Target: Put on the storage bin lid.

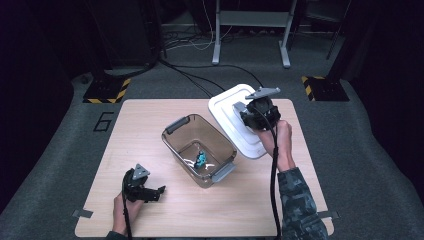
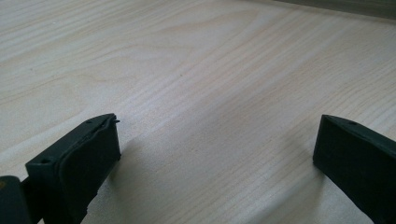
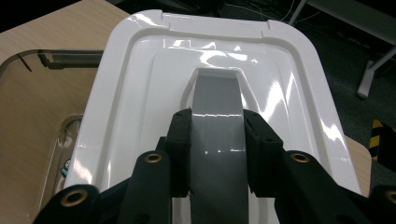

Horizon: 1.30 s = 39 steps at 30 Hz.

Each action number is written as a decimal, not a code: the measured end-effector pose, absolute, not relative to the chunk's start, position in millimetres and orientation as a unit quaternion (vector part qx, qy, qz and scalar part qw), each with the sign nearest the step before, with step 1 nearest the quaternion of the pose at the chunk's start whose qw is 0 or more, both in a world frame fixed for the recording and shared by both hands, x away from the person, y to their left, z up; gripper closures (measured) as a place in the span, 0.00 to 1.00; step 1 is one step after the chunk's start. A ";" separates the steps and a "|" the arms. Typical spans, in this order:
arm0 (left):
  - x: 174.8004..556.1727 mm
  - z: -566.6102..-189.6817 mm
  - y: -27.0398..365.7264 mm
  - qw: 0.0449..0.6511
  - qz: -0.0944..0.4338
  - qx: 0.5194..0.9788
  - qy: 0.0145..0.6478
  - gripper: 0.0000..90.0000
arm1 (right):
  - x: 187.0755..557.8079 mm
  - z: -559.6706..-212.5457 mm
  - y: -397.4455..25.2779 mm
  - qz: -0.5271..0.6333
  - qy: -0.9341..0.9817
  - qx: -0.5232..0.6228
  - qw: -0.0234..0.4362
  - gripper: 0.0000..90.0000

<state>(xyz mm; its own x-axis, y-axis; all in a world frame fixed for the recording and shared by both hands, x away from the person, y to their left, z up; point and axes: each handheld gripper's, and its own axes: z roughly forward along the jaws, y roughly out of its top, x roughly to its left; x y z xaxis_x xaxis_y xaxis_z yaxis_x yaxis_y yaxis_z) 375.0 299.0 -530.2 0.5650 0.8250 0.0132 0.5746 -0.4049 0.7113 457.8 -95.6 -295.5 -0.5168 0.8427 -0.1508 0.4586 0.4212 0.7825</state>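
Here, the white lid (image 3: 140, 102) was gripped by its grey handle (image 3: 218, 140): in the right gripper view the jaws of the right gripper (image 3: 217, 154) were closed against both sides of the handle. In the high view the lid (image 1: 225, 112) was seen at the table's (image 1: 150, 215) far right corner, partly over the edge, just beside the clear bin (image 1: 198, 148), whose mouth was uncovered and in which a small teal object (image 1: 200, 159) lay. The left gripper (image 1: 159, 191) was held near the front left of the table, its jaws spread wide over bare wood, nothing between them. The step in hand was judged to be the lid's pick-up; next, it would need to be carried over the bin, squared with the rim and lowered.
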 end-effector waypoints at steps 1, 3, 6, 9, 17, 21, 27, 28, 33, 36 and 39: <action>374.9 -529.8 299.1 0.336 0.184 0.818 0.429 0.00 | 457.8 -295.3 -94.2 0.351 0.799 0.406 0.272 0.74; 374.9 -529.7 299.1 0.336 0.183 0.819 0.429 0.00 | 457.8 -294.6 -91.1 0.353 0.799 0.405 0.270 0.74; 375.0 -530.6 298.6 0.340 0.187 0.816 0.429 0.00 | 458.1 -293.7 -86.7 0.357 0.801 0.398 0.268 0.74; 375.0 -530.3 298.9 0.338 0.187 0.817 0.428 0.00 | 458.8 -293.6 -81.2 0.359 0.804 0.394 0.264 0.74; 374.8 -530.0 298.6 0.338 0.184 0.816 0.431 0.00 | 459.9 -292.7 -66.0 0.360 0.812 0.384 0.254 0.74; 374.9 -530.8 298.5 0.339 0.189 0.815 0.430 0.00 | 460.1 -293.3 -59.0 0.363 0.814 0.379 0.250 0.74; 374.8 -530.5 298.5 0.338 0.188 0.816 0.430 0.00 | 460.2 -294.1 -51.0 0.365 0.819 0.368 0.246 0.74; 374.9 -530.7 298.5 0.339 0.188 0.815 0.430 0.00 | 460.5 -294.4 -50.0 0.365 0.821 0.364 0.247 0.74; 374.9 -530.6 298.5 0.338 0.188 0.816 0.430 0.00 | 459.8 -297.1 -41.7 0.370 0.822 0.362 0.239 0.74; 374.9 -530.7 298.5 0.340 0.188 0.815 0.430 0.00 | 459.7 -299.8 -35.3 0.369 0.824 0.359 0.235 0.74; 375.1 -530.8 298.8 0.340 0.190 0.816 0.428 0.00 | 459.8 -302.9 -28.9 0.369 0.827 0.357 0.230 0.74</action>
